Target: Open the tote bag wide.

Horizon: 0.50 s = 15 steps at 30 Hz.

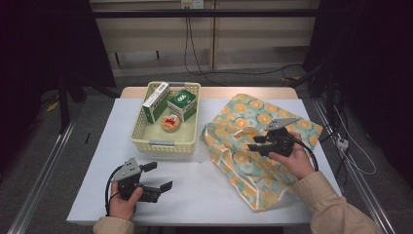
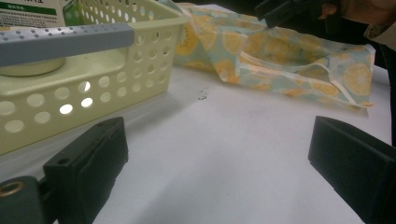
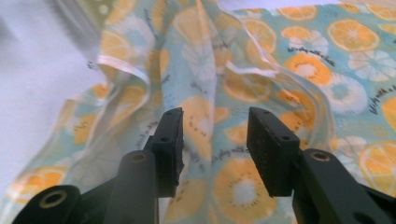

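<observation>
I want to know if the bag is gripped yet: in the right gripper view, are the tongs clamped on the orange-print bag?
No, the right tongs stand apart with a gap between them, above the orange-print bag, pinching none of it.

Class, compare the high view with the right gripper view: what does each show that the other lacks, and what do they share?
High view alone: the yellow basket with two green-and-white boxes and a round tin, the left gripper with its jaws apart, and both sleeves. Right gripper view alone: small black lettering printed on the fabric beside the orange slices. Both: the orange-patterned bag lying crumpled on the white table, and the right gripper, jaws apart with nothing between them.
</observation>
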Motion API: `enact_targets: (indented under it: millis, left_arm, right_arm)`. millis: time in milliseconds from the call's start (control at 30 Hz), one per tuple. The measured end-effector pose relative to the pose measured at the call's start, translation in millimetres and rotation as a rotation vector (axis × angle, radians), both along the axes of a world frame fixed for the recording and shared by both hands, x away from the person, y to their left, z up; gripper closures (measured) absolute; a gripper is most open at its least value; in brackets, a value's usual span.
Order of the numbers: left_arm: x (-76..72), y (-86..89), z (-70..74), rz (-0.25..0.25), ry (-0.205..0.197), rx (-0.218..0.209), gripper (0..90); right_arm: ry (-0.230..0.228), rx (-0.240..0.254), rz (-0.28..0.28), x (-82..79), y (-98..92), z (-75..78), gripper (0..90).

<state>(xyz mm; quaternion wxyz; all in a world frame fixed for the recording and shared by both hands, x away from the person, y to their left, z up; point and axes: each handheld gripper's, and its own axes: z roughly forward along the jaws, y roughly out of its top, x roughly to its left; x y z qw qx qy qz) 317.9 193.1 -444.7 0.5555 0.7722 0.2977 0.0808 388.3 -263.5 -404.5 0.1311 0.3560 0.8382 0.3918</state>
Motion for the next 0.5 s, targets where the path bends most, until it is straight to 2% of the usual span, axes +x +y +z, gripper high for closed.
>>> enact_targets:
  millis: [67,100,167,233,267,400,500]
  left_arm:
    - [-0.2,-0.4,0.2,0.0,-0.002,0.001,4.7]
    - [-0.3,-0.7,0.2,0.0,-0.001,-0.001,4.7]
    - [-0.3,-0.9,0.2,0.0,0.001,0.0,4.7]
    - [-0.1,-0.8,0.0,-0.001,0.0,0.0,4.7]
    - [-0.2,-0.8,0.0,-0.002,0.0,0.001,4.7]
    - [-0.1,-1.5,-0.2,-0.003,0.002,0.0,4.7]
    - [-0.3,-2.0,0.3,-0.004,-0.001,0.004,4.7]
  right_arm:
    - [0.006,0.005,0.021,-2.8,2.3,1.5,62.1]
    - [0.014,0.011,0.03,-4.3,3.7,1.9,65.9]
    - [0.031,0.035,0.055,-8.1,6.2,1.5,79.3]
    - [0.051,0.065,0.087,-13.4,10.5,0.1,86.0]
    - [0.054,0.061,0.11,-16.5,13.4,-0.6,87.9]
    - [0.079,0.051,0.182,-28.7,28.2,-6.5,89.2]
    - [0.097,-0.023,0.183,-29.1,33.8,-19.1,85.4]
